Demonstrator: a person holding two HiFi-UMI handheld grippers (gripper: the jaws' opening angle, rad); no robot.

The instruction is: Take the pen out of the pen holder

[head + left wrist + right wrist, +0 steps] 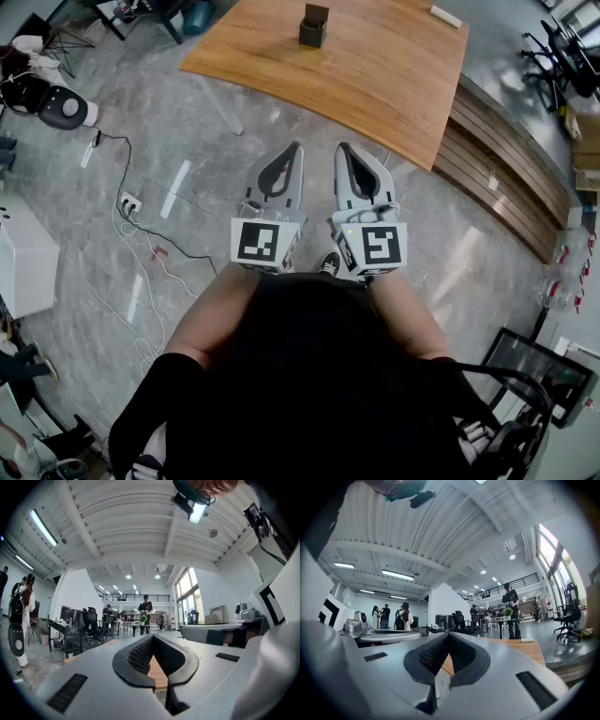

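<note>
The left gripper (pixel 296 146) and right gripper (pixel 342 147) hang level, well short of the desk (pixel 394 84), both sets of jaws clenched on nothing. The pen holder (pixel 315 25) stands toward the desk's far side, its pen too small to make out. The sound approach is probably to close in first, then part one gripper's jaws.

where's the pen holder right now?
Head view, top centre: the pen holder stands on the wooden table, toward its far side, left of a small white object lying near the table's right edge.
</note>
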